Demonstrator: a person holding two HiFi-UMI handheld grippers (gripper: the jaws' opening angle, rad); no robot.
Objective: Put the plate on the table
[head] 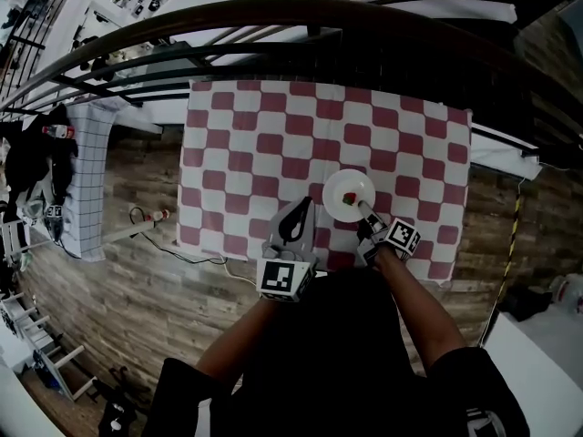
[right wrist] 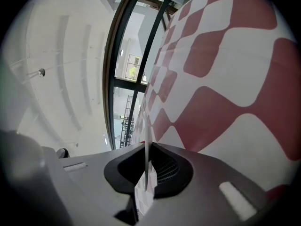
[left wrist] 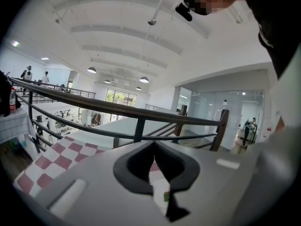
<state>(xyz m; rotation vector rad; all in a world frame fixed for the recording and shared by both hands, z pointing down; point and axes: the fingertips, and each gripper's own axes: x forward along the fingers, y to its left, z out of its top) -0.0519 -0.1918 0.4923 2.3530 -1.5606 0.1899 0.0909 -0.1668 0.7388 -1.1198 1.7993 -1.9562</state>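
Note:
A small white plate (head: 346, 186) lies over the near right part of the table with the red-and-white checked cloth (head: 264, 144); a small red thing (head: 350, 198) sits on it. My right gripper (head: 363, 208) is shut on the plate's near rim. In the right gripper view the plate (right wrist: 146, 140) shows edge-on as a thin white line pinched between the pads, with the checked cloth (right wrist: 221, 79) filling the right side. My left gripper (head: 302, 204) hovers just left of the plate, shut and holding nothing. Its tips (left wrist: 154, 144) meet in the left gripper view.
A dark curved railing (head: 273, 16) runs behind the table and also shows in the left gripper view (left wrist: 136, 114). A table with a white gridded cloth (head: 91, 171) stands at the left. A cable (head: 155, 235) lies on the wooden floor beside the checked table.

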